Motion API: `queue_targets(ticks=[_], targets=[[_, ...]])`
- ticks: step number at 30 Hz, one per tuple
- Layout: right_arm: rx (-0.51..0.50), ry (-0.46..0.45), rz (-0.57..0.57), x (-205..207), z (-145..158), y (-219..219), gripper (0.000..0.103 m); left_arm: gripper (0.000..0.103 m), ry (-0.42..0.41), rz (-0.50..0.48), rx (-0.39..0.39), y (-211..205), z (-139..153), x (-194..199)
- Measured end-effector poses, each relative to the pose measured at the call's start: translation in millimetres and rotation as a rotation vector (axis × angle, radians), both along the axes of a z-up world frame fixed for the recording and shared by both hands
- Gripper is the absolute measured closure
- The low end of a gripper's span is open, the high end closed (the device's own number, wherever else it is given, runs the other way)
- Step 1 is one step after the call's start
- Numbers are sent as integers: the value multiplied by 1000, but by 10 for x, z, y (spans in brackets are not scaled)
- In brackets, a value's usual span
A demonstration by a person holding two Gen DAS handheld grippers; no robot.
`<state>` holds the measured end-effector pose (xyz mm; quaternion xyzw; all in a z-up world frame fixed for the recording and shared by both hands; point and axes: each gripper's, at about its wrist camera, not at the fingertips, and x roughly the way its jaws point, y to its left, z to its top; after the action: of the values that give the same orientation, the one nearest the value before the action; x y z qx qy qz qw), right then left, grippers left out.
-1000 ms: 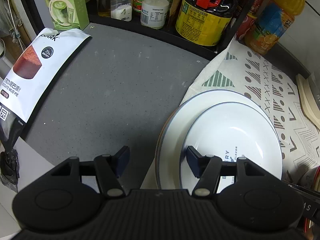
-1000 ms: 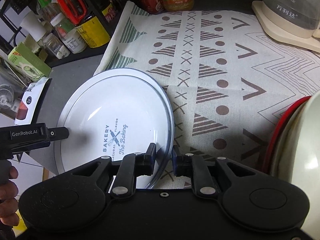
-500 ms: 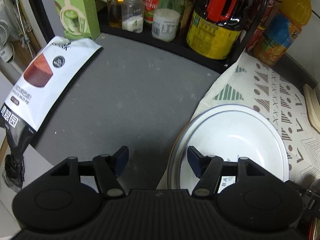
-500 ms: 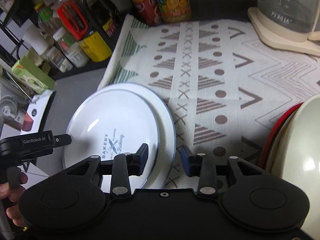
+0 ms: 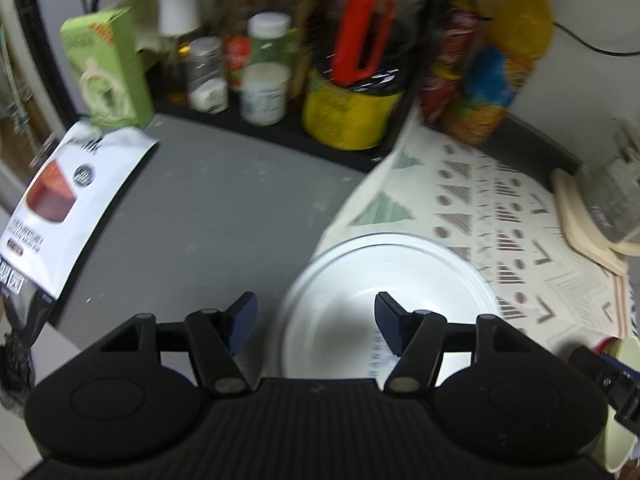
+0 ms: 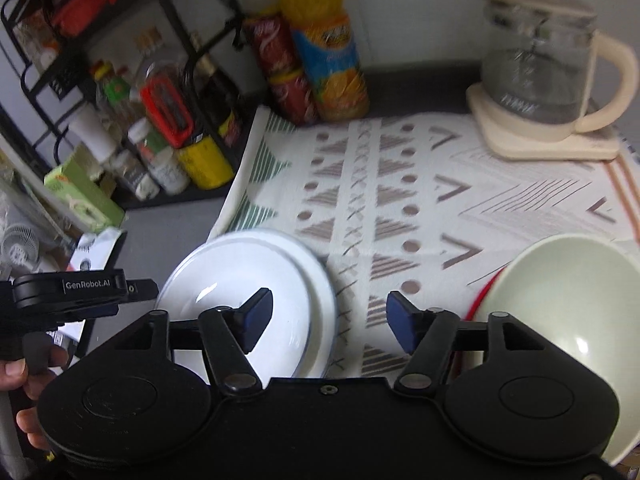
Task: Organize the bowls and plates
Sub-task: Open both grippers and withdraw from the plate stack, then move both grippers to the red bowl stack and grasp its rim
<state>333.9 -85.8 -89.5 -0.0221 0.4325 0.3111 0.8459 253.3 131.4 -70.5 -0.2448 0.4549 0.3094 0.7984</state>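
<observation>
Two white plates with blue rims lie stacked, the smaller plate (image 6: 236, 292) on the larger plate (image 6: 322, 296), at the left edge of a patterned cloth (image 6: 420, 200). The stack also shows in the left wrist view (image 5: 384, 280). My right gripper (image 6: 328, 318) is open and empty, above the cloth just right of the stack. My left gripper (image 5: 316, 322) is open and empty above the stack's near left rim. A pale green bowl (image 6: 560, 312) sits in a red-rimmed dish (image 6: 486, 290) at the right.
A rack of bottles and jars (image 5: 280, 80) lines the back of the grey counter (image 5: 208, 216). A snack bag (image 5: 60, 208) lies at the left. A glass kettle (image 6: 544, 76) stands on the cloth at back right, an orange drink bottle (image 6: 324, 48) behind.
My right gripper opened, let go of the smaller plate onto the larger one, and drew back and up. My left gripper also lifted back.
</observation>
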Motion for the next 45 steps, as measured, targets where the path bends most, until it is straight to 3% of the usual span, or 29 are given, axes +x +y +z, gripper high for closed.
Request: queue_targets(ticks=[13, 23, 38, 45], targets=[[71, -95, -267, -46, 204, -783, 28, 40, -71, -239, 0, -733, 256, 342], [77, -84, -428, -111, 142, -1351, 27, 40, -81, -399, -38, -1237, 227, 615], [46, -37, -548, -62, -35, -1811, 26, 40, -74, -547, -108, -1725, 70, 1026], [35, 36, -564, 17, -193, -1919, 26, 40, -51, -584, -138, -1839, -61, 1202]])
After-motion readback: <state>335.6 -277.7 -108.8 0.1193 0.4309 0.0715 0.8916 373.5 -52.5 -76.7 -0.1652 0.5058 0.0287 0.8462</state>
